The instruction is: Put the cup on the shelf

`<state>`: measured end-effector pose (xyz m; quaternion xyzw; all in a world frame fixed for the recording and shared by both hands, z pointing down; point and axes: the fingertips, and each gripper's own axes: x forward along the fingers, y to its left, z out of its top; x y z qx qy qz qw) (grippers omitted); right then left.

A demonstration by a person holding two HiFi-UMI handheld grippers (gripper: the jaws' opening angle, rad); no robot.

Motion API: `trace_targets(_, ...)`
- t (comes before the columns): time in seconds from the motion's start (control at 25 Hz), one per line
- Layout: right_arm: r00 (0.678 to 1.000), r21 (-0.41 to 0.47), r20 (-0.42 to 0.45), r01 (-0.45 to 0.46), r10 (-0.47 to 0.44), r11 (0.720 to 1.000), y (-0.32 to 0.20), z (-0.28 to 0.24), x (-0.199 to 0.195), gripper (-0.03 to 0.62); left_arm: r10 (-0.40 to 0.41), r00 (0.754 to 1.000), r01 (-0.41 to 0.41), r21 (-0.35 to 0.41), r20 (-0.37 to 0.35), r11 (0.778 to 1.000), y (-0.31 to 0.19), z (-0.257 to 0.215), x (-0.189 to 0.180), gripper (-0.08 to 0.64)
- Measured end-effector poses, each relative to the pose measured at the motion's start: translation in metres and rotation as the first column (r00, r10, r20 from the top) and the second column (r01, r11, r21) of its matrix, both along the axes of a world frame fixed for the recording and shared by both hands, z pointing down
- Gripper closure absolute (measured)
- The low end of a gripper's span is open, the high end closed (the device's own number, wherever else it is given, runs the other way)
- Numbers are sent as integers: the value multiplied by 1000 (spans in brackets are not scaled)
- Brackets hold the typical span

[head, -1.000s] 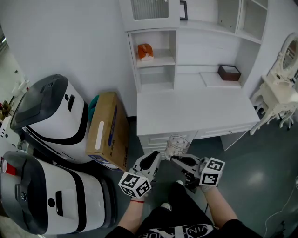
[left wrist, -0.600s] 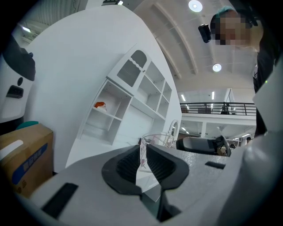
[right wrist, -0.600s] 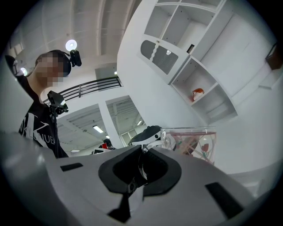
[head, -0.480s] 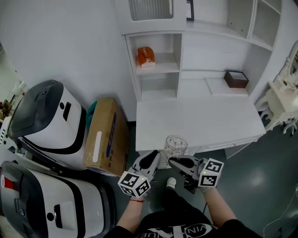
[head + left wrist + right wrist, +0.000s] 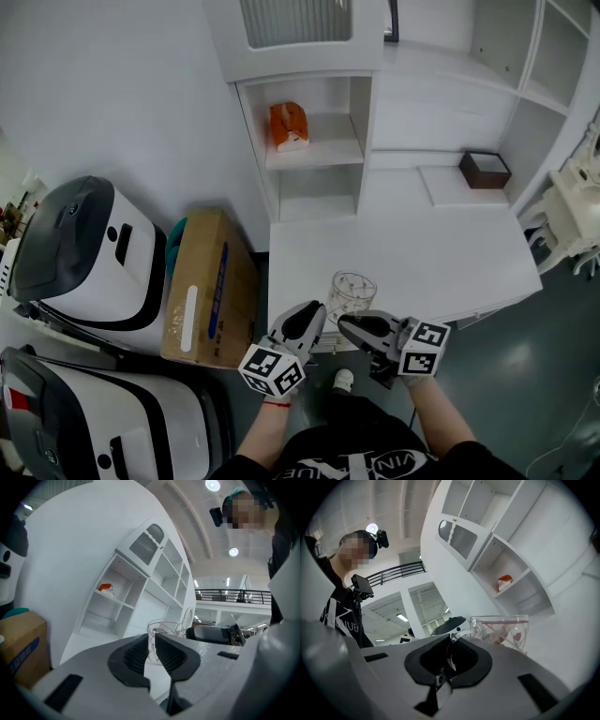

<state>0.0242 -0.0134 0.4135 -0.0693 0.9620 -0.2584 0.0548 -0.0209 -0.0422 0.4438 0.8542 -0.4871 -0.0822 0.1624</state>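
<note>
Status: left tool (image 5: 312,317) clamped on cup (image 5: 352,291) rim, right tool (image 5: 347,323) clamped on its handle; shelf (image 5: 323,150) lies ahead, up-left of both, beyond tabletop (image 5: 412,248).

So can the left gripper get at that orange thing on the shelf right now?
Probably not yet. The left gripper is shut on the cup at its rim, with the right gripper on its handle, so it isn't free. The way over the desk to the orange thing looks open.
</note>
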Motion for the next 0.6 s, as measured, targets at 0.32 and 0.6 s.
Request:
trace_targets(0.32, 1000, -4, 7, 2, -2, 1000, -52, 6, -6, 583, -1, 1000, 1, -26, 19, 1000, -50, 8, -4, 508)
trace_targets(0.6, 1000, -17, 8, 3, -3, 1000, -89, 15, -7, 583, -4, 999, 6, -52, 33, 999, -85, 19, -6, 508)
